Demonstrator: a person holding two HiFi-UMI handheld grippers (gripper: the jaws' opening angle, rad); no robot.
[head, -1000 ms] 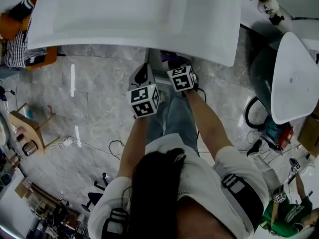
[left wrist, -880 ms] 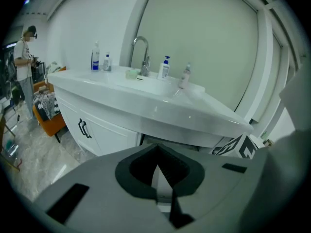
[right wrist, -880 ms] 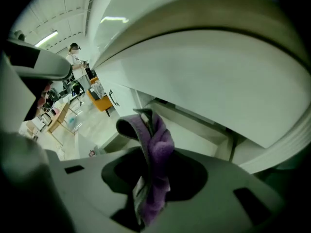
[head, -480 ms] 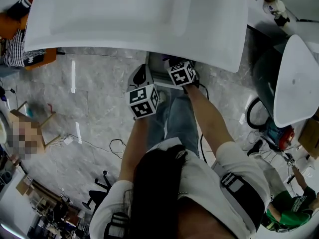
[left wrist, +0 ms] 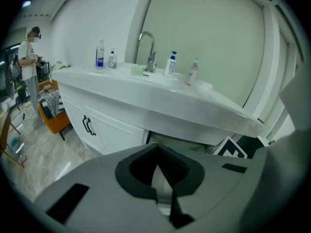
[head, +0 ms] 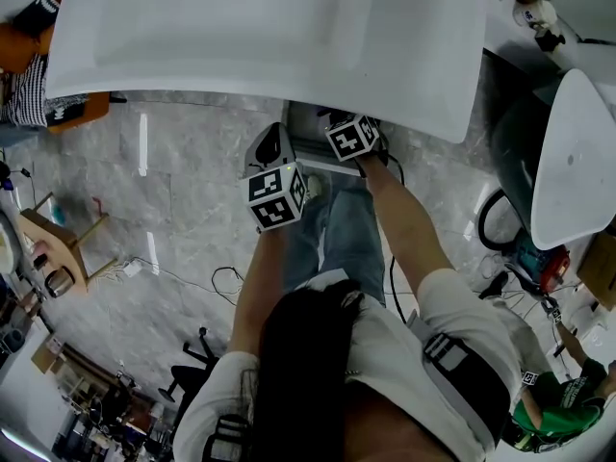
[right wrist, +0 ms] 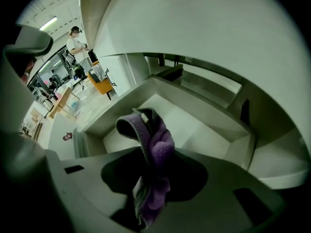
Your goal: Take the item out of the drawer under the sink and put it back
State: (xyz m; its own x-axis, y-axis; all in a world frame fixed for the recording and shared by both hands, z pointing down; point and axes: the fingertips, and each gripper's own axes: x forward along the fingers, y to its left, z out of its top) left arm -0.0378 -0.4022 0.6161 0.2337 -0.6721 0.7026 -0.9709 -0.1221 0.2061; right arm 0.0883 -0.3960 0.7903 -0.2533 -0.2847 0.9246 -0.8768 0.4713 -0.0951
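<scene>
1. Right gripper point(right wrist: 148, 193): we list its jaws as clamped narrow on a purple cloth point(right wrist: 158, 149), which stands out from between them in a bunched fold.
2. Purple cloth: held over the pale floor of the open drawer point(right wrist: 194, 125). We cannot tell whether it touches that floor.
3. Left gripper point(left wrist: 163, 200): jaws together, nothing between them. In the head view it sits at 7 o'clock of the right gripper, outside the drawer.
4. White sink point(head: 289, 37): at 12 o'clock of both grippers in the head view, with the drawer pulled out beneath its front edge.
5. Cabinet door point(left wrist: 104, 132): at 9 o'clock in the left gripper view.
</scene>
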